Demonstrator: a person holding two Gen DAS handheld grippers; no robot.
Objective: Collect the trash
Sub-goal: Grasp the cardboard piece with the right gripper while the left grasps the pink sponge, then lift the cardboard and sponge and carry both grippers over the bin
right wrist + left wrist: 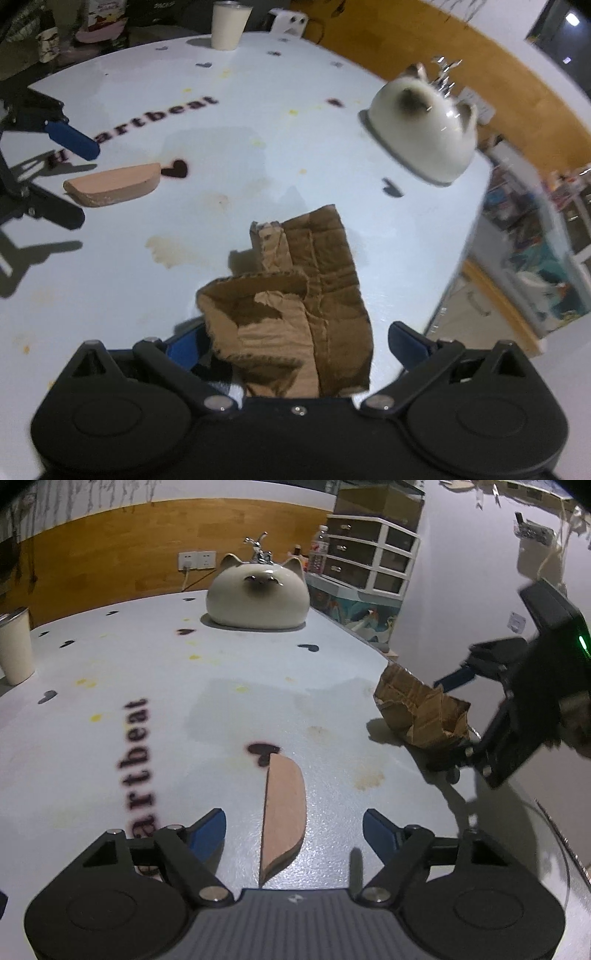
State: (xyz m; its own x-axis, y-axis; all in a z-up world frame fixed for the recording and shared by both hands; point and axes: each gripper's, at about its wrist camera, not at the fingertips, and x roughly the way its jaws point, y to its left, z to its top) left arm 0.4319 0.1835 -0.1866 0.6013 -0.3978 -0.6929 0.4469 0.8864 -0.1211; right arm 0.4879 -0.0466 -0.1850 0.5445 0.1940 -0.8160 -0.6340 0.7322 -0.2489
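A flat pinkish half-round piece (283, 812) lies on the white table between the wide-open fingers of my left gripper (294, 830); it also shows in the right wrist view (114, 184). A crumpled brown cardboard scrap (295, 306) lies near the table's right edge between the open fingers of my right gripper (295, 341), not clamped. The scrap (421, 712) and the right gripper's blue fingertip (458, 675) show in the left wrist view. The left gripper's blue fingertip (72, 139) shows in the right wrist view.
A white cat-shaped ceramic dish (258, 594) sits at the table's far side. A cream cup (14, 646) stands at the left edge. The white tabletop (110, 775) has stains and black heart prints. A drawer unit (373, 554) and bottle (319, 550) stand beyond the table.
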